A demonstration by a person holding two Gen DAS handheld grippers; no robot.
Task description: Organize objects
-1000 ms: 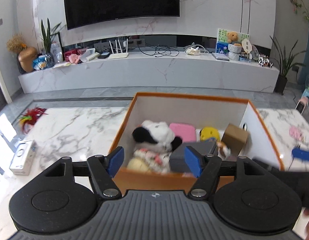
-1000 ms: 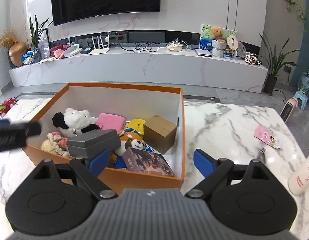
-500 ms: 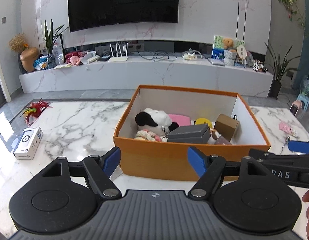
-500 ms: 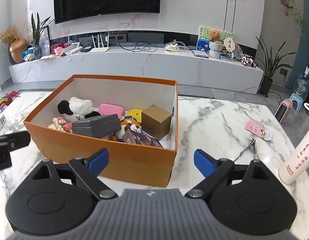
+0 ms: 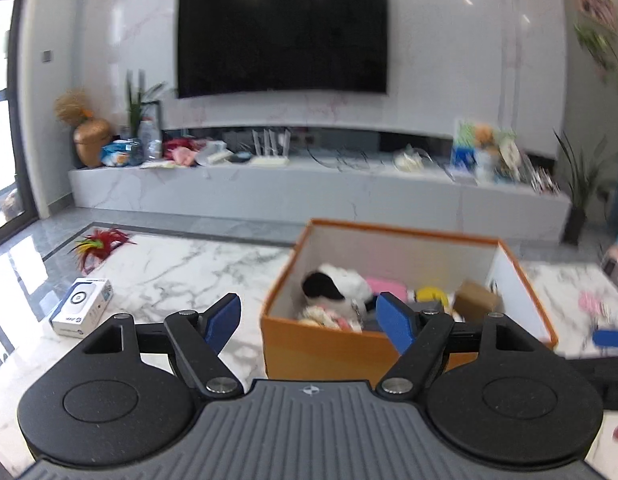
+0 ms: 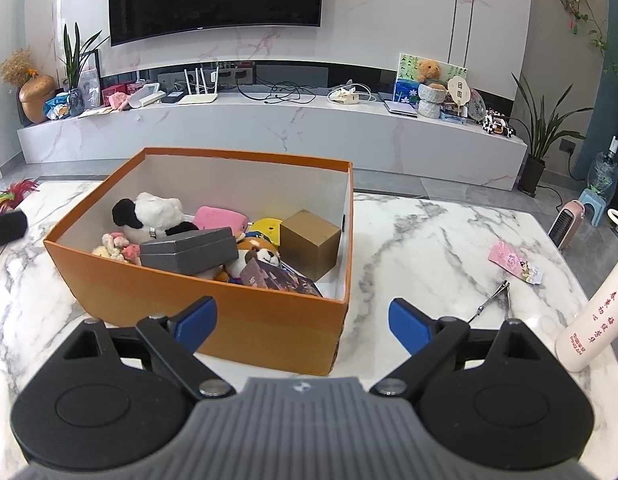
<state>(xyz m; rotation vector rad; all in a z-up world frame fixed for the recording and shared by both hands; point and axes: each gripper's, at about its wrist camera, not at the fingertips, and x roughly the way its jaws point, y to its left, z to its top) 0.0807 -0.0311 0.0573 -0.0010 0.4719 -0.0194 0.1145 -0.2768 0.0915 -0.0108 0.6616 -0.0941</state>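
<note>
Both views, left wrist first: left gripper [image 5: 309,318] gapes wide, empty — small white printed carton [image 5: 81,307] lies on marble tabletop [image 5: 181,268], left of orange cardboard box [image 5: 329,350]. Right wrist: right gripper [image 6: 303,324] wide apart, empty — metal nail clippers [image 6: 493,299] nearby, likely light, slippery; pinch the flat sides.

orange box [image 6: 269,336]: 1 | plush toys [image 6: 153,212]: 3 | grey case [image 6: 189,250]: 1

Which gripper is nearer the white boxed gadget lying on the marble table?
Left. The left gripper hovers open just right of the white box; the right gripper hangs open beyond the orange box, on its far side.
</note>
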